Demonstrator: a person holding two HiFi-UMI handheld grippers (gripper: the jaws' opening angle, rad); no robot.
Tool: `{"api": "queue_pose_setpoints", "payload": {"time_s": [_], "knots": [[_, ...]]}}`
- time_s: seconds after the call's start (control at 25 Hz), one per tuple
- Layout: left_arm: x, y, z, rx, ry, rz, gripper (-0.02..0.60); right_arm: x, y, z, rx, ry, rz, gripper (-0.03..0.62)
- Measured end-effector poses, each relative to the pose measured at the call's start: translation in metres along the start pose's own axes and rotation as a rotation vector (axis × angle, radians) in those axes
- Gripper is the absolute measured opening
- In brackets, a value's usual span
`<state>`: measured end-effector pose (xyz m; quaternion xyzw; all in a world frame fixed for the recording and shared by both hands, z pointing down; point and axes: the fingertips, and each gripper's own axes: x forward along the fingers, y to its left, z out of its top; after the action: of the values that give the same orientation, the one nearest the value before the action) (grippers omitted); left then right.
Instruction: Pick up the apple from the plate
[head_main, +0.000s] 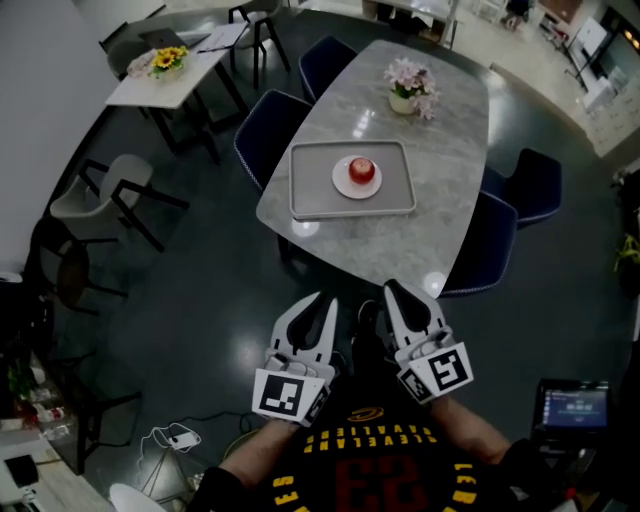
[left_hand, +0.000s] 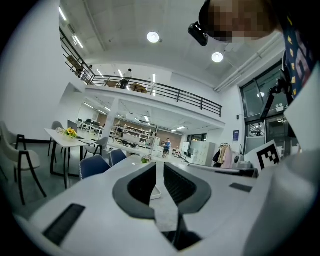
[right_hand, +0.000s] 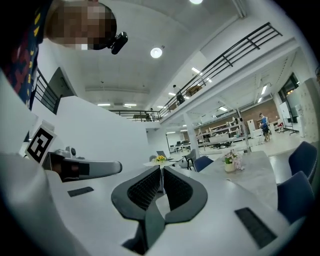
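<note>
Chairs ring the marble table (head_main: 445, 150) ahead of me: a blue chair (head_main: 268, 132) on its left side, another blue chair (head_main: 490, 245) tucked against the near right edge, with dark floor between me and the near corner. On the table lies a grey tray (head_main: 310, 200), and in it a white plate (head_main: 341, 184) with the red apple (head_main: 361, 170) sitting at its middle. Farther along the tabletop stands a pot of pale flowers (head_main: 408, 88). Off to the left, a smaller white table (head_main: 150, 90) carries yellow flowers. I hold both tools low and close to my body, well apart from the tray, pointing forward side by side. My left gripper (head_main: 318, 300) has its jaws parted by a narrow slit with nothing between them; my right gripper (head_main: 391, 289) has its jaws pressed together, empty.
</note>
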<state>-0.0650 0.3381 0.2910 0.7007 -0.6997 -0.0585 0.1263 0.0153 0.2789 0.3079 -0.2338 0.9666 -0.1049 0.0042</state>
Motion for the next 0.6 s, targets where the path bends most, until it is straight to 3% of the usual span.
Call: {"api": "queue_pose_setpoints", "payload": {"time_s": [0.28, 0.36, 0.4, 0.6], "knots": [[0.039, 0.028, 0.009, 0.003, -0.009, 0.063, 0.049, 0.054, -0.023, 0.011, 0.018, -0.022, 0.084, 0.009], [0.058, 0.033, 0.012, -0.001, -0.023, 0.067, 0.049, 0.068, -0.038, 0.012, 0.030, -0.023, 0.096, 0.010], [0.067, 0.035, 0.014, -0.001, -0.022, 0.073, 0.049, 0.075, -0.046, 0.014, 0.037, -0.023, 0.099, 0.045], [0.125, 0.047, 0.015, 0.019, 0.026, 0.115, 0.049, 0.110, -0.096, 0.020, 0.056, -0.001, 0.107, 0.063]]}}
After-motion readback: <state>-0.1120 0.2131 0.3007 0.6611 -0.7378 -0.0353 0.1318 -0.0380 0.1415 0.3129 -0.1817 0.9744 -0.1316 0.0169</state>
